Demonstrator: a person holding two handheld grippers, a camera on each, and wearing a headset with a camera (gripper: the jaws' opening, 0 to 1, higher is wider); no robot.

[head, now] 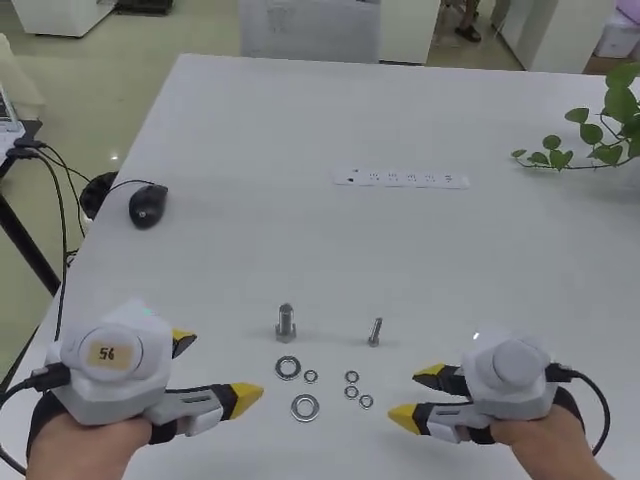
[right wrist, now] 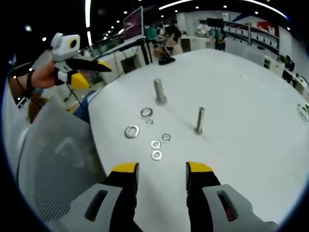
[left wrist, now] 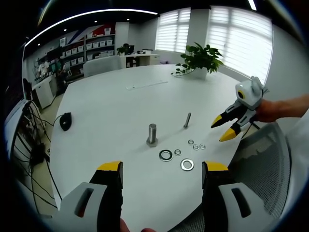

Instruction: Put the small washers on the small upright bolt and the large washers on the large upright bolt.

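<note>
Washers (head: 305, 407) between left gripper (head: 218, 367) and right gripper (head: 408, 393); both released, empty.

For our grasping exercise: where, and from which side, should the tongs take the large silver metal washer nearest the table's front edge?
Probably from above: the large silver metal washer lies flat on the white table, so its edge offers little. Put one tip in the hole, one outside, pinching the ring.

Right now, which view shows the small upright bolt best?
The right gripper view: the small upright bolt stands largest there, its whole shaft clear. The head view and left gripper view show it whole too, but smaller.
</note>
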